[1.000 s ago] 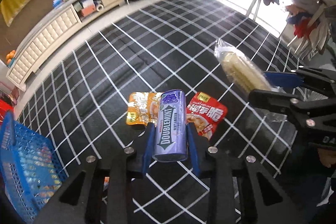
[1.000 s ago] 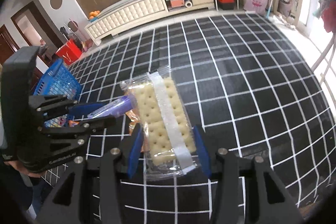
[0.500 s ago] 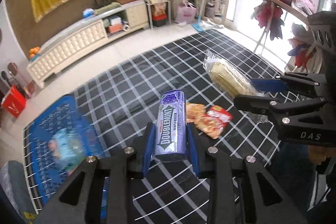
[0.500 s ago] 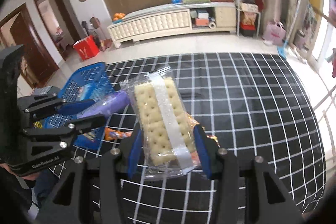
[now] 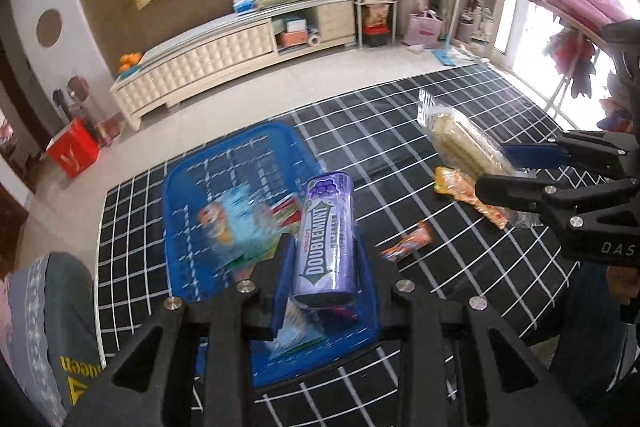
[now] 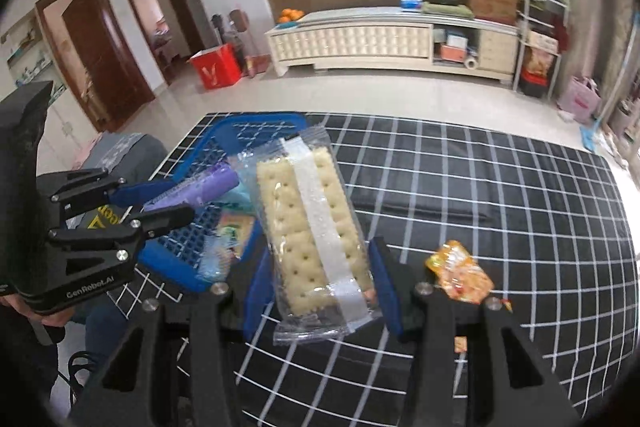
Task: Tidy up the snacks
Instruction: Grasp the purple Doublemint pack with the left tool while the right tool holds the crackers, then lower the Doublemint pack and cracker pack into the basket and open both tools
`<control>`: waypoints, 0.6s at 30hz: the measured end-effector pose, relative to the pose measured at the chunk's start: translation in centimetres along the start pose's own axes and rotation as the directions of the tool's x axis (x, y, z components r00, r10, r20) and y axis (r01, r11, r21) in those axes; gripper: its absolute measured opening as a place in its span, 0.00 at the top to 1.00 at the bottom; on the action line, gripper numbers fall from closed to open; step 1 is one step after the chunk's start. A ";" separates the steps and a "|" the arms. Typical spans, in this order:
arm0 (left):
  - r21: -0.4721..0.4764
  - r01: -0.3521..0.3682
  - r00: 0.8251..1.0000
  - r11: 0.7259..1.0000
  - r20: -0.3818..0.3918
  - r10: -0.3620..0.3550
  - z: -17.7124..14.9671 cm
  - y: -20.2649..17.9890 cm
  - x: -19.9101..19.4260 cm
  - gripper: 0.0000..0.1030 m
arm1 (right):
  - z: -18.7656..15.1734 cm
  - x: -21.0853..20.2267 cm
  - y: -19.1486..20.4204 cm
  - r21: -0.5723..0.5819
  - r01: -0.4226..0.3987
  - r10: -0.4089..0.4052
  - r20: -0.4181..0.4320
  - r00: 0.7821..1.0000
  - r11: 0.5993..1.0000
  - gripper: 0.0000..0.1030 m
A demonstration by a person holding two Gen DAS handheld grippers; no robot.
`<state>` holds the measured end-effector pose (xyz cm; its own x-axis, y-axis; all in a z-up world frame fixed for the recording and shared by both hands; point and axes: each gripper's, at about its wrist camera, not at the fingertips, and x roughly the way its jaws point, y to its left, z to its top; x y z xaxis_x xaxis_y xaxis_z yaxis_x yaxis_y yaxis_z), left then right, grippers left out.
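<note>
My left gripper (image 5: 322, 267) is shut on a purple Doublemint gum canister (image 5: 326, 241) and holds it above the blue mesh basket (image 5: 192, 187), which has several snack packs in it. My right gripper (image 6: 320, 291) is shut on a clear pack of crackers (image 6: 310, 227), held in the air to the right of the basket (image 6: 224, 135). The cracker pack also shows in the left wrist view (image 5: 460, 143), and the canister in the right wrist view (image 6: 192, 187). An orange snack packet (image 6: 460, 275) and a small red one (image 5: 408, 245) lie on the black grid mat (image 6: 500, 195).
A grey cushion (image 5: 52, 307) lies left of the basket. A white low cabinet (image 6: 384, 43) stands along the far wall, with a red bag (image 6: 214, 69) on the floor near it and shelves and a clothes rack at the right.
Both grippers have swung left with their loads. The canister now hangs over the basket, and the loose packets on the mat have slid to the right of both views.
</note>
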<state>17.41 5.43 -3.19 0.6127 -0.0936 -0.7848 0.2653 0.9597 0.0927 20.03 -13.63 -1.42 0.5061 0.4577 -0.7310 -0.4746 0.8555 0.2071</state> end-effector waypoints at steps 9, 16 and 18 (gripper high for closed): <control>-0.142 -0.040 0.998 0.989 -0.057 0.032 -3.6 4.9 2.3 0.72 | 0.9 3.8 4.5 -0.086 -0.026 0.021 -0.065 0.998 0.996 0.49; -0.208 -0.052 0.995 0.977 -0.093 0.033 -5.6 6.7 3.8 0.72 | 0.6 5.7 5.8 -0.108 -0.033 0.021 -0.112 0.993 0.994 0.49; -0.211 -0.062 0.996 0.975 -0.083 0.045 -5.8 6.5 3.8 0.72 | 0.4 5.8 6.1 -0.112 -0.033 0.020 -0.115 0.993 0.993 0.49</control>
<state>17.14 12.88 -9.09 0.5604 -0.0277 -0.8278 0.0635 0.9979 0.0095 20.38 -5.70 -4.11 0.4102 0.4437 -0.7968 -0.5687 0.8074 0.1570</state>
